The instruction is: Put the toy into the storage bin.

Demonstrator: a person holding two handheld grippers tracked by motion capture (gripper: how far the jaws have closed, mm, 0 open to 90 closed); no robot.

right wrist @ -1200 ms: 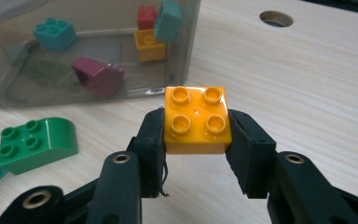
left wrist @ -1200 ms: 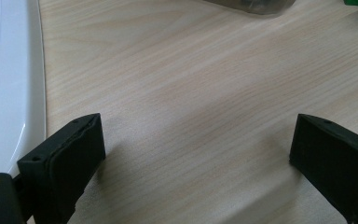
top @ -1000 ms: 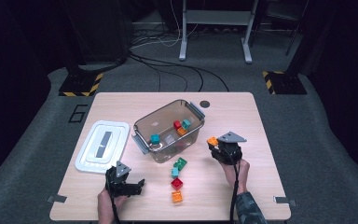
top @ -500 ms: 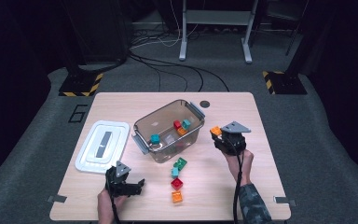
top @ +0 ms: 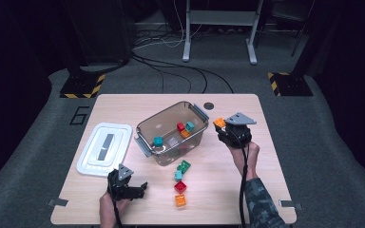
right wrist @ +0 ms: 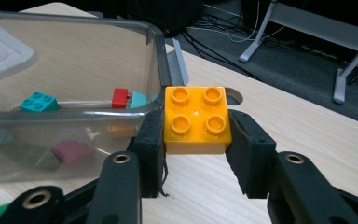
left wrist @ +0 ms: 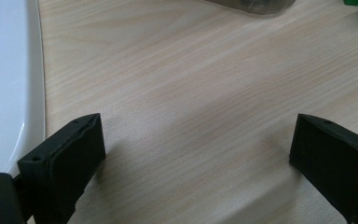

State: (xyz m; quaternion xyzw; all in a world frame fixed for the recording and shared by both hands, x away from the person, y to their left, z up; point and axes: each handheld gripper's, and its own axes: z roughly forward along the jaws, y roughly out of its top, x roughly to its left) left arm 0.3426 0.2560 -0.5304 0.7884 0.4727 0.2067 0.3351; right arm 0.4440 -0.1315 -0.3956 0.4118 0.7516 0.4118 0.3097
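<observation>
My right gripper (top: 221, 126) (right wrist: 196, 128) is shut on an orange four-stud brick (top: 219, 122) (right wrist: 196, 119), held above the table just right of the clear plastic bin (top: 148, 127) (right wrist: 65, 65). Inside the bin lie a red brick (top: 180, 127) (right wrist: 120, 98), teal bricks (top: 158, 141) (right wrist: 38, 101) and an orange one (top: 185, 134). On the table in front of the bin sit a green brick (top: 184, 166), a teal brick (top: 178, 175), a red brick (top: 180, 186) and an orange brick (top: 180, 200). My left gripper (top: 140, 189) (left wrist: 196, 154) rests open on bare wood near the front edge.
The bin's white lid (top: 104, 148) (left wrist: 7, 84) lies flat to the left of the bin, close beside my left gripper. A round dark hole (top: 209, 106) marks the tabletop behind the bin. Dark floor with cables surrounds the table (top: 266, 156).
My right gripper has risen with the orange brick and moved up toward the bin's right end. The left gripper has stayed where it was.
</observation>
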